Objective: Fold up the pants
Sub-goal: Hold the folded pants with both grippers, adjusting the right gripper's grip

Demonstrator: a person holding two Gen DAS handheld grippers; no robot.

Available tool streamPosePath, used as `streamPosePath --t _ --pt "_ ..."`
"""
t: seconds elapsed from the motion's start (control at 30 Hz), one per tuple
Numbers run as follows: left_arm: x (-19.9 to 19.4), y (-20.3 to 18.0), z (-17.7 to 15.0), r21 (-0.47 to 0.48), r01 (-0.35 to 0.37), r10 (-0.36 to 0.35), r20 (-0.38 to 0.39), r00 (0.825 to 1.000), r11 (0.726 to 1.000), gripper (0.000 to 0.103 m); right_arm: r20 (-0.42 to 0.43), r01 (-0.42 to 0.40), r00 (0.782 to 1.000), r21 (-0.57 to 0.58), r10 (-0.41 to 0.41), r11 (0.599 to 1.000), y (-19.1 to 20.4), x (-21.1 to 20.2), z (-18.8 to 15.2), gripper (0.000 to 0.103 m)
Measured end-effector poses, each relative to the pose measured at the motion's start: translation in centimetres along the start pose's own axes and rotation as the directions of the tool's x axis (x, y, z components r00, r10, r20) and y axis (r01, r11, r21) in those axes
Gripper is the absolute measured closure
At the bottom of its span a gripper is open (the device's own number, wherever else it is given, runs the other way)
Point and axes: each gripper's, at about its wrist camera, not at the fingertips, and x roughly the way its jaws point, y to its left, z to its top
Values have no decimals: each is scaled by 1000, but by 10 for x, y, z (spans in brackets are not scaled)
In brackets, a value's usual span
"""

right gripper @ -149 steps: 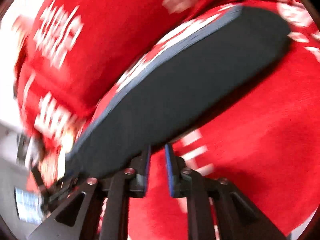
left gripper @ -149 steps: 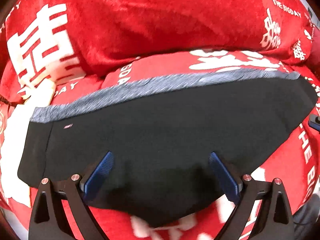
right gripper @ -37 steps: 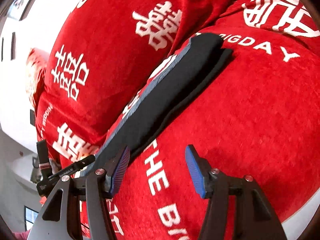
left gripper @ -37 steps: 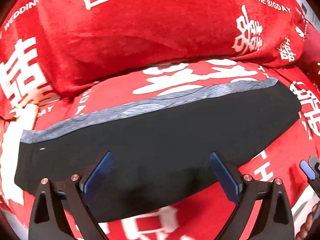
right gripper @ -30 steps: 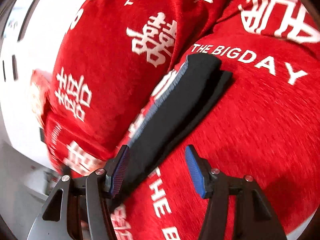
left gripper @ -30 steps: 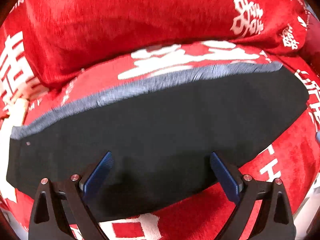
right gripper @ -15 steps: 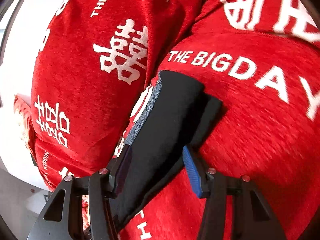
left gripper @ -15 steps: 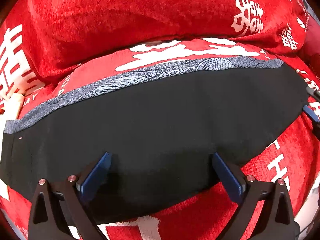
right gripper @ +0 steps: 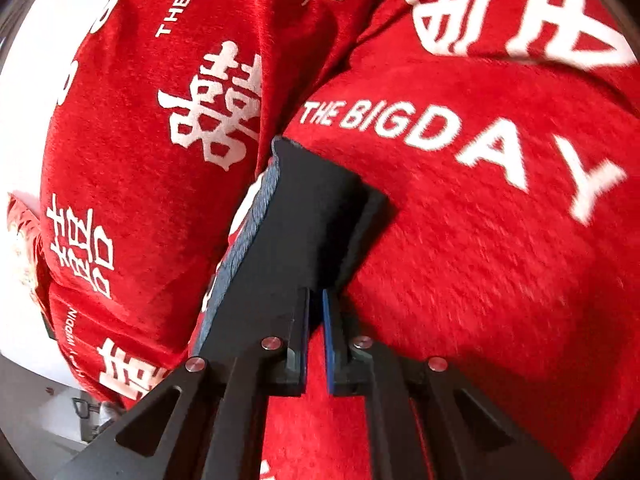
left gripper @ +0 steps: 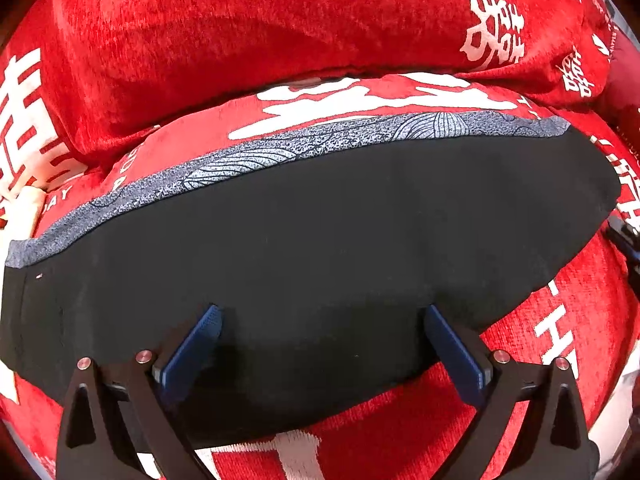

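Black pants (left gripper: pixel 320 240) with a grey patterned waistband (left gripper: pixel 320 144) lie folded in a long strip across a red seat cushion. My left gripper (left gripper: pixel 320 320) hovers open over their near edge, its blue pads wide apart and nothing pinched. In the right wrist view, the pants (right gripper: pixel 304 208) run away from me, their layered end on the cushion. My right gripper (right gripper: pixel 316 296) is closing on the near edge of that end. The black cloth sits between its nearly meeting pads.
The red plush seat cushion (right gripper: pixel 480 240) with white lettering carries the pants. A red back cushion (left gripper: pixel 280 40) rises right behind the waistband. A white wall (right gripper: pixel 36 60) and pale floor show past the sofa's left side.
My right gripper came down onto the pants' end and its jaws closed from wide apart to nearly together on the cloth. The left gripper stayed open over the pants.
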Motion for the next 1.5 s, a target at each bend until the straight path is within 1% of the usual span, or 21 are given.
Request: streamPosePath --t 0.13,0.2,0.23,0.27,0.3,0.33,0.4,0.47,0.53,0.73,0.93,1.2,1.27,1.37,1.4,1.43,1.5 --pt "-1 -1 -1 0 -8 8 8 1000 1000 1 -41 -50 998 3 50 999 2 -3 -21 91" --pt "-1 0 0 -3 -7 7 2 1000 1000 1 -56 -70 996 16 71 997 3 -1 -30 88" --pt "-1 0 0 -4 -8 8 -1 1000 1000 1 -63 -75 995 18 76 997 4 1 -33 85" --pt "-1 0 1 -4 -11 11 -3 1000 1000 1 -68 -79 994 16 80 997 6 3 -37 76" --pt "-1 -1 1 -1 -13 13 -3 1000 1000 1 -70 -77 994 12 78 997 7 5 -39 70" --pt "-2 -1 1 2 -16 16 -2 1000 1000 1 -64 -80 995 8 80 997 8 5 -40 67" --pt "-2 -2 1 7 -20 20 0 1000 1000 1 -51 -61 997 -9 61 998 13 5 -39 65" --pt "-2 -2 1 5 -19 19 -2 1000 1000 1 -37 -43 998 -22 42 999 15 4 -36 60" --pt "-1 -2 1 2 -16 16 -4 1000 1000 1 -24 -34 999 -20 34 999 15 3 -31 57" --pt "-1 -1 2 5 -16 16 -5 1000 1000 1 -23 -21 1000 -21 20 1000 15 7 -24 57" --pt "-1 -2 2 9 -20 20 -3 1000 1000 1 -29 -26 999 -15 26 1000 14 9 -20 57" --pt "-1 -3 3 13 -28 28 -1 1000 1000 1 -45 -22 999 -37 20 999 24 30 -1 54" --pt "-1 -3 3 9 -27 27 -2 1000 1000 1 -45 -45 998 -50 43 998 28 35 3 52" --pt "-1 -3 3 13 -26 26 -1 1000 1000 1 -30 -137 990 -77 135 988 35 36 8 51" --pt "0 -3 3 14 -25 25 -2 1000 1000 1 -30 -157 988 -80 155 984 36 36 9 51" --pt "1 -3 3 14 -21 21 -3 1000 1000 1 -33 -162 987 -83 160 983 35 38 10 51" --pt "1 -2 4 13 -16 16 -11 1000 1000 1 -54 -131 990 -77 127 988 29 46 11 51"
